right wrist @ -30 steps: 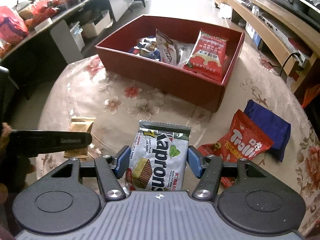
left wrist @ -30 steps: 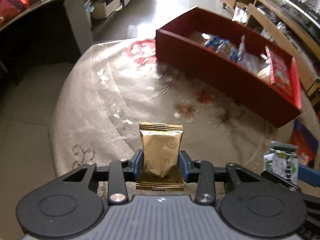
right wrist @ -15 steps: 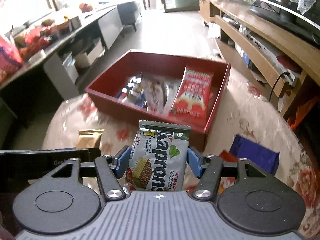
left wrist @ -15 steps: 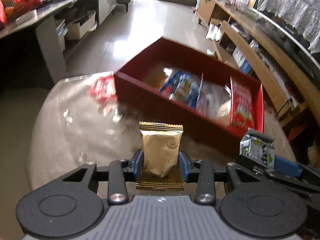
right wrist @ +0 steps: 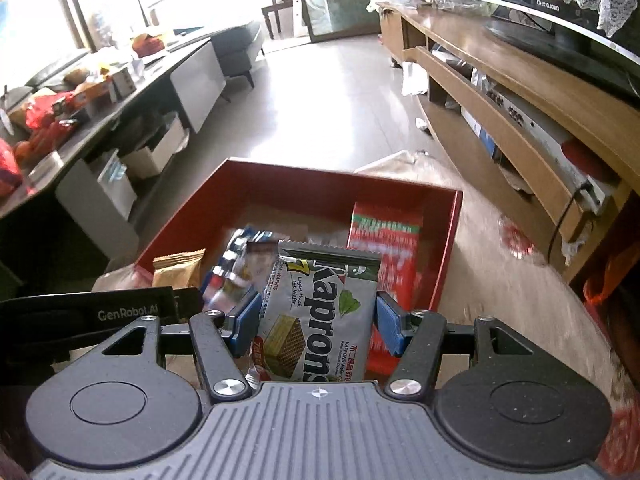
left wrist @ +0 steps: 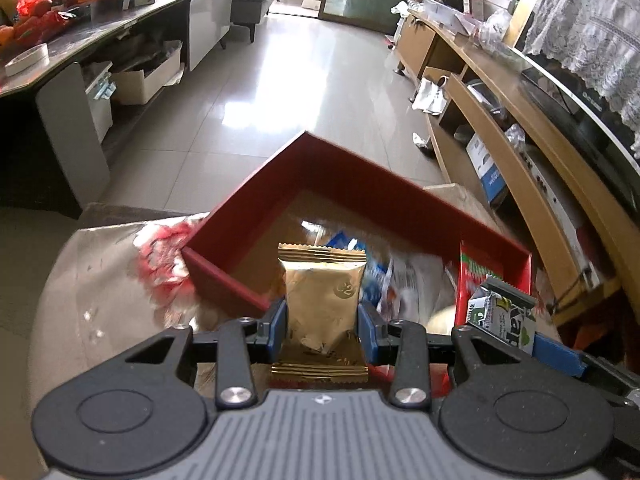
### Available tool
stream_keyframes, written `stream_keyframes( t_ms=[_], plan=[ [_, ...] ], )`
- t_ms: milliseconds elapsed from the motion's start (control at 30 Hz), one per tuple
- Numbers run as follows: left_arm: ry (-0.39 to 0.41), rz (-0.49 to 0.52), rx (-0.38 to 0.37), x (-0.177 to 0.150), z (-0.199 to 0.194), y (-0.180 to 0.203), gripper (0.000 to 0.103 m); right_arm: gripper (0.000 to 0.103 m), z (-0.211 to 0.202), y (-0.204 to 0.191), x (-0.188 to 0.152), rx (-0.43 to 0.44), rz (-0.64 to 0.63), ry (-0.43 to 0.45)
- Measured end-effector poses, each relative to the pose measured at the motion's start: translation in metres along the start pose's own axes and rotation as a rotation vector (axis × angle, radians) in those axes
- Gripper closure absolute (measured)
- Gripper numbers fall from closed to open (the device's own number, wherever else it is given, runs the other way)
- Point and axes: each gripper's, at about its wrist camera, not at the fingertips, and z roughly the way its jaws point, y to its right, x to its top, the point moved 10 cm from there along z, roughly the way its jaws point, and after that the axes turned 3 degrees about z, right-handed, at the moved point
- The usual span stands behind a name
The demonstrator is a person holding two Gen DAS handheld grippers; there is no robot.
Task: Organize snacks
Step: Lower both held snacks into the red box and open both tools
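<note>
- A small gold foil snack packet (left wrist: 322,304) is clamped upright between the blue pads of the left gripper (left wrist: 322,330), at lower centre of the left wrist view, its crimped top edge raised in front of the open red rectangular box (left wrist: 248,204).
- The same gold packet (right wrist: 178,270) is seen at lower left of the right wrist view, in front of the box's near left corner.
- A silver "Kaprons" wafer packet with a green leaf print (right wrist: 320,316) is gripped on both sides by the blue pads of the right gripper (right wrist: 316,322), at lower centre of that view, tilted slightly to the right.
- That wafer packet (left wrist: 502,318) is also shown at lower right of the left wrist view, just beside the box's right end.
- Inside the red box (right wrist: 446,248), a flat red and green packet (right wrist: 386,240) is leaned against the right wall, and blue and white wrappers (right wrist: 236,256), blurred, are piled left of it.
- The box is set on a beige flowered tablecloth (left wrist: 104,264), seen at lower left of the left wrist view.
- A glossy tiled floor (left wrist: 304,80) is seen above the box, and a long wooden cabinet (right wrist: 516,92) is run along the right of the frame.
</note>
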Motion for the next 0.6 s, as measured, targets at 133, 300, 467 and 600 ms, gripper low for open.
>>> stream_keyframes(
  t_ms=[133,300,467,600],
  plan=[
    [-0.006,0.008,0.016,0.008,0.018,0.004,0.064,0.036,0.017,0.007,0.012,-0.005,0.016,-0.005],
    [-0.026,-0.008,0.022,0.011,0.037,0.004,0.064,0.036,0.035,0.012,0.014,-0.019,0.019,-0.026],
    [-0.031,-0.006,0.041,0.012,0.045,-0.002,0.063,0.036,0.046,0.010,0.015,-0.006,0.017,-0.039],
    [-0.039,-0.004,0.041,0.012,0.046,-0.003,0.063,0.034,0.050,0.009,0.017,-0.007,0.018,-0.035]
  ],
)
